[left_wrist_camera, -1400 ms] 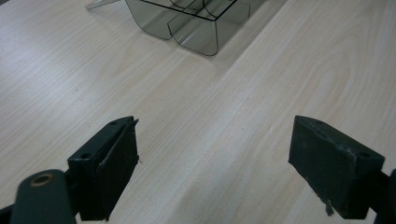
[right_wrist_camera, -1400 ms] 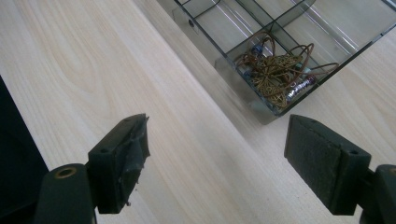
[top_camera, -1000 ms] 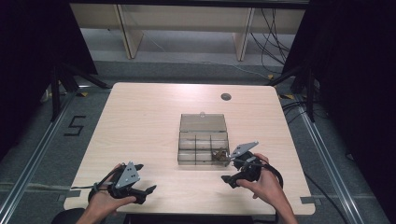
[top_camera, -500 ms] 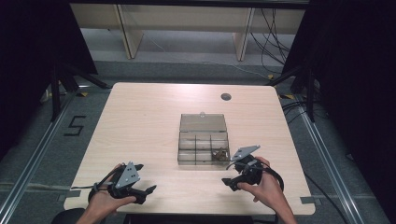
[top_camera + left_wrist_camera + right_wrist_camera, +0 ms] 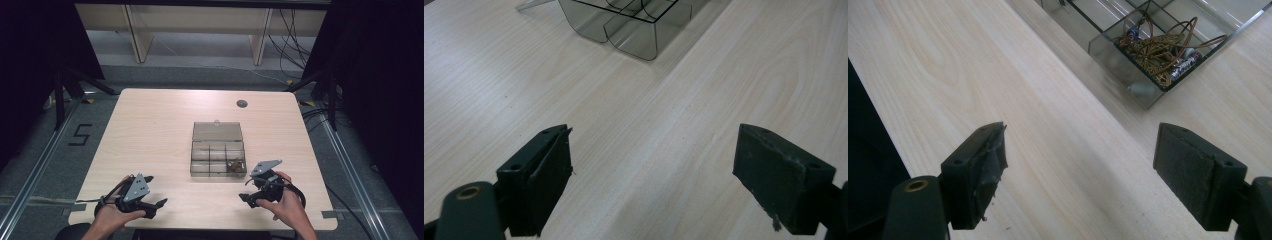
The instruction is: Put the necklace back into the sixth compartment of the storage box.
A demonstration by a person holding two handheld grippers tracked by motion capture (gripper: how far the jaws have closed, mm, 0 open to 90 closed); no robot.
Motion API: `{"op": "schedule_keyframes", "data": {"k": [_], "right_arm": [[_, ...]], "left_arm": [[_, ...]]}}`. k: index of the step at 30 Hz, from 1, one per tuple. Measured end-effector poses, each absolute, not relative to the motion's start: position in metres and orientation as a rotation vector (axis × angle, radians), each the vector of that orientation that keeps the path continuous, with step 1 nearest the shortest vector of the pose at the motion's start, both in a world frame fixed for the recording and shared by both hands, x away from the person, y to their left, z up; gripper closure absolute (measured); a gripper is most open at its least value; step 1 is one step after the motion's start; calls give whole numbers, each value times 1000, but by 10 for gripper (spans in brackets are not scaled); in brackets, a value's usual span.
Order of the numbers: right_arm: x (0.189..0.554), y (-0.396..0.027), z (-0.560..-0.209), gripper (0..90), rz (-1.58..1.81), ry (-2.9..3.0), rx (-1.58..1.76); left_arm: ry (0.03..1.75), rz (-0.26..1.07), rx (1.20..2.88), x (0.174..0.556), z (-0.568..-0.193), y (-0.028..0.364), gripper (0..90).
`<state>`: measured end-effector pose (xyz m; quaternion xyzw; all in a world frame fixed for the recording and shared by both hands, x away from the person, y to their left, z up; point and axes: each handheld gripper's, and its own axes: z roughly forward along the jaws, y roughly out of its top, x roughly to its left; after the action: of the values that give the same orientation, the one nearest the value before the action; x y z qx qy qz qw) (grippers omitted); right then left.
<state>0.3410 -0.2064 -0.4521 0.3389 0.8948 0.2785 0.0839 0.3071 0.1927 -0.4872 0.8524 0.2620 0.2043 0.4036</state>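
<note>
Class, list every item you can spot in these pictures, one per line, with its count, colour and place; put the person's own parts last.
Table: one, pale wood, centre of the high view.
Compartment box: one, clear smoky plastic, lid open, mid-table.
Tangle of wires and small parts: one, brown and gold, in the box's near right compartment.
Round hole: one, dark, far right of the tabletop.
Left gripper: one, black, jaws open, near left edge.
Right gripper: one, black, jaws open and empty, just short of the box.
Hands: two, one on each gripper.
</note>
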Motion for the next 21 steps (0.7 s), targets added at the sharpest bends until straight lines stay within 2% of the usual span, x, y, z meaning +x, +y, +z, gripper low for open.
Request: {"op": "schedule_keyframes", "data": {"k": [21], "right_arm": [[330,-214,-466,200,863,2661,1038]], "left_arm": [[658,524,2176,307,-486,194,150]]}}
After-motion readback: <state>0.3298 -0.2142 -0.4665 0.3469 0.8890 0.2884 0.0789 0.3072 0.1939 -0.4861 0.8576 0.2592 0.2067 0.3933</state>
